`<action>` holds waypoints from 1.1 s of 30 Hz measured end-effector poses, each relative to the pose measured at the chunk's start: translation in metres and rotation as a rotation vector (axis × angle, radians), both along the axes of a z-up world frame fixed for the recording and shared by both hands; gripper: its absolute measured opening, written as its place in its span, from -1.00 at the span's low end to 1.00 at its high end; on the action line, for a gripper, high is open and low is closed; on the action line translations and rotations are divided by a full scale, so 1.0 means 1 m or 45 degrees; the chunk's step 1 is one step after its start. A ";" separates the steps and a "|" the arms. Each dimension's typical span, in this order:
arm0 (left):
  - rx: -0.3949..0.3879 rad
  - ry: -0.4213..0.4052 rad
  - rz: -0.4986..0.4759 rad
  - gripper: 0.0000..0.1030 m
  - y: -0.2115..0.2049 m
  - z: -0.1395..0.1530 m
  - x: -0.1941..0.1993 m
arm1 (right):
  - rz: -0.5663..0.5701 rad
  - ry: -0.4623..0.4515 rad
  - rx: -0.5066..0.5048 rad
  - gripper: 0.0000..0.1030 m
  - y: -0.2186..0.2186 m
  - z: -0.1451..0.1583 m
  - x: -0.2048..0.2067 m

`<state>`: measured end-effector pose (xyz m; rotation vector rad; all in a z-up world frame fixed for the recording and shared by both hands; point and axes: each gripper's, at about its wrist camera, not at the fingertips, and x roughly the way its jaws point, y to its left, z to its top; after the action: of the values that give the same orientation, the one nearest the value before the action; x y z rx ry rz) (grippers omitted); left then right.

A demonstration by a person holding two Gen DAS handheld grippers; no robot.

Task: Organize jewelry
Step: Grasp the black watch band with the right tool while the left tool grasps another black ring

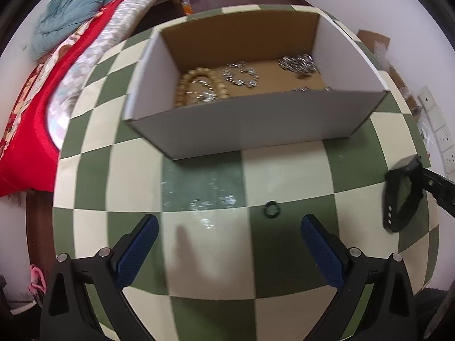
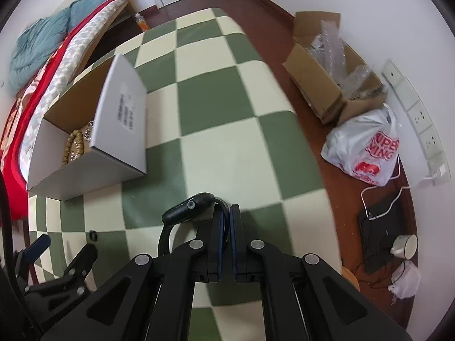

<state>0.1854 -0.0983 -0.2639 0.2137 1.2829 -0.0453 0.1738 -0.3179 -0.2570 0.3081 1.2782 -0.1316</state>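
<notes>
Several pieces are already lying in the box (image 1: 256, 119), the right gripper (image 2: 226, 221) is clamping a black watch (image 2: 187, 209), and the left gripper (image 1: 229, 244), fingers spread, is facing a dark ring (image 1: 272, 209) on the bench (image 1: 284, 170).

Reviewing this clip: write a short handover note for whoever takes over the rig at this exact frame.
Right gripper: shut on the black watch, held above the checkered table.
Left gripper: open, empty, low over the table.
Done: wooden bead bracelet and silver chain pieces lie in the open cardboard box.
Left: box the watch, then the small black ring lying on the table ahead of the left gripper.
</notes>
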 end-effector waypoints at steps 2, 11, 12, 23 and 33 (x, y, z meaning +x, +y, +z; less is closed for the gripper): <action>0.003 0.015 -0.019 0.95 -0.007 -0.005 0.001 | -0.017 0.001 0.012 -0.92 -0.007 -0.001 -0.006; -0.035 0.019 -0.047 0.78 -0.019 -0.008 0.005 | -0.033 0.007 0.018 -0.92 -0.014 -0.005 -0.013; -0.046 0.017 -0.049 0.68 -0.019 -0.008 0.005 | -0.034 0.008 0.018 -0.92 -0.014 -0.005 -0.013; -0.147 0.016 -0.094 -0.81 -0.028 -0.001 0.003 | -0.027 0.012 0.011 -0.92 -0.010 -0.005 -0.012; -0.183 0.008 -0.079 -0.81 -0.013 0.014 -0.008 | -0.005 -0.056 0.026 -0.92 -0.001 0.025 -0.016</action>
<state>0.1774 -0.1111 -0.2496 0.1296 1.2732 -0.1907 0.1581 -0.3185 -0.2318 0.3291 1.2359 -0.1148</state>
